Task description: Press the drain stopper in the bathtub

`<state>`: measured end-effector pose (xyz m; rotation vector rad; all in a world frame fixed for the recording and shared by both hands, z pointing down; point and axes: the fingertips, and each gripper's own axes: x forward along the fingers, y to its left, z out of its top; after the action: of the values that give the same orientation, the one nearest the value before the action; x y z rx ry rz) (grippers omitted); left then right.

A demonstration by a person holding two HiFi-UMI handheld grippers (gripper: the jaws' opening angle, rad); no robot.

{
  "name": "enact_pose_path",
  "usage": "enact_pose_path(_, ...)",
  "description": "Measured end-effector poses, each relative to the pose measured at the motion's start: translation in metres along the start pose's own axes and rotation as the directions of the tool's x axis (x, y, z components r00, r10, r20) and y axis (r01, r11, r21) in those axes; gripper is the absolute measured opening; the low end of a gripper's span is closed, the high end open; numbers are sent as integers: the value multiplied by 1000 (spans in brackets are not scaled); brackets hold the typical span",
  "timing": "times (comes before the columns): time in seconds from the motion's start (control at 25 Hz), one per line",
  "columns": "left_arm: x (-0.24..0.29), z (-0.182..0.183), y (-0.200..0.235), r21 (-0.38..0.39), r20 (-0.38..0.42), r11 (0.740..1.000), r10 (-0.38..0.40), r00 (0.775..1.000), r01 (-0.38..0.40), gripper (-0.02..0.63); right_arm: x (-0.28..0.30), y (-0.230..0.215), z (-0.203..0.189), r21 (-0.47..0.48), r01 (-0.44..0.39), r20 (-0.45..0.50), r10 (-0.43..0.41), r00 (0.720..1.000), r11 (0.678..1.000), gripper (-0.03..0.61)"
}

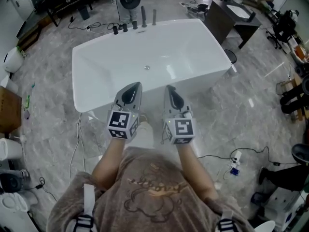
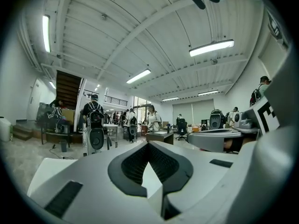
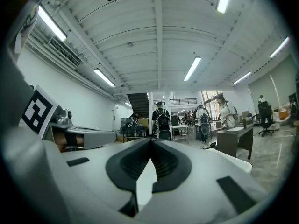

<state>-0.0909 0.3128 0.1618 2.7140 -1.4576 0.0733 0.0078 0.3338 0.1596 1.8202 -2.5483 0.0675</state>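
Holding both grippers side by side in front of your chest, you've got them aimed at the white bathtub (image 1: 96, 62), tips over its near long edge in the head view. Left gripper (image 1: 138, 84): jaws clenched, tips meeting, nothing between them; only a narrow slit stays below the tips and something white shows through it. Right gripper (image 1: 169, 87): same, jaws clenched tip to tip and holding nothing. The two are near each other but not touching, marker cubes toward you. Drain stopper (image 1: 147, 67) is a small round metal disc roughly in the middle of the tub floor, beyond both tips and clear of them; neither gripper touches it. From the head view I can't tell whether it's pressed down or up. Tub interior looks bare apart from the stopper. Dark tap fittings (image 1: 143, 17) stand in a row just behind the tub's far long edge. Tub sits on a grey marble floor (image 1: 48, 120), with a white cable (image 1: 77, 144) running off its near left corner and a power strip (image 1: 235, 166) on the floor to your right. A dark vanity with a white basin (image 1: 231, 13) stands past the tub's far right corner. Both gripper views look level across the room: ceiling strip lights, a staircase, several people with backpacks in the background, and each view catches the other gripper at its side.
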Motion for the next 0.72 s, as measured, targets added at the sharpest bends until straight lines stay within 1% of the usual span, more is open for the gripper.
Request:
enact_pose_path(0.24, 49, -1, 21, 4, -7, 1000, -22, 1000, 22, 0, 52, -15, -3, -10, -17, 2, 17, 1000, 1000, -3)
enact_pose_path(0.4, 81, 0, 36, 13, -18, 999, -37, 999, 37, 0, 86, -29, -3, 11, -9, -16, 9, 1000, 1000, -3)
enact_pose_path(0.72, 145, 12, 82, 5, -25, 999, -52, 998, 52, 0, 165, -49, 3, 16, -2, -19, 3, 1000, 1000, -3)
